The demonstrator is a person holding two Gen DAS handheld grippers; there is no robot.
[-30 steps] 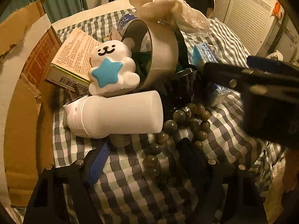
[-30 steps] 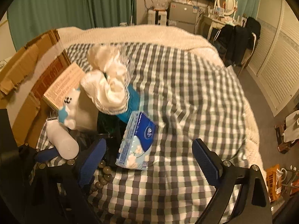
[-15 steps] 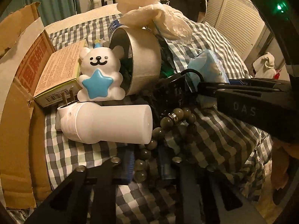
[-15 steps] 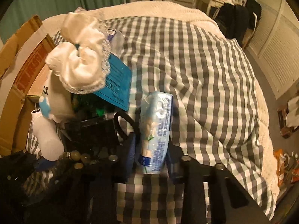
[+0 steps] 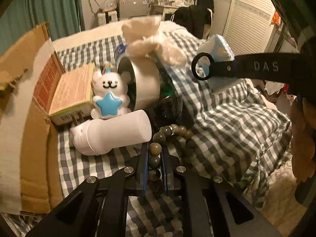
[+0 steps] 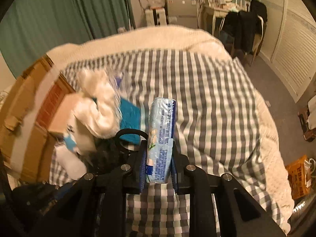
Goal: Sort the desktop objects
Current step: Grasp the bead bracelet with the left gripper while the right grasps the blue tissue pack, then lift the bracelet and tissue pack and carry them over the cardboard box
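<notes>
Two grabs on the go: our left hand-held gripper (image 5: 154,165) is pinched onto the bead bracelet (image 5: 167,138), which mostly lies on the checked bed (image 5: 227,118), and our right hand-held gripper (image 6: 159,164) is clamped on the tissue pack (image 6: 161,138), lifted above the bed. Worry is the bracelet: its far loop sits against the white bottle (image 5: 110,136) and dark clutter, so we reckon lifting could snag and topple the bear figure (image 5: 110,96) behind.

Our left gripper (image 5: 154,158) sits low, its jaws pinched on what they carry; our right gripper (image 6: 159,158) is raised, jaws clamped likewise, its body crossing the left view.
</notes>
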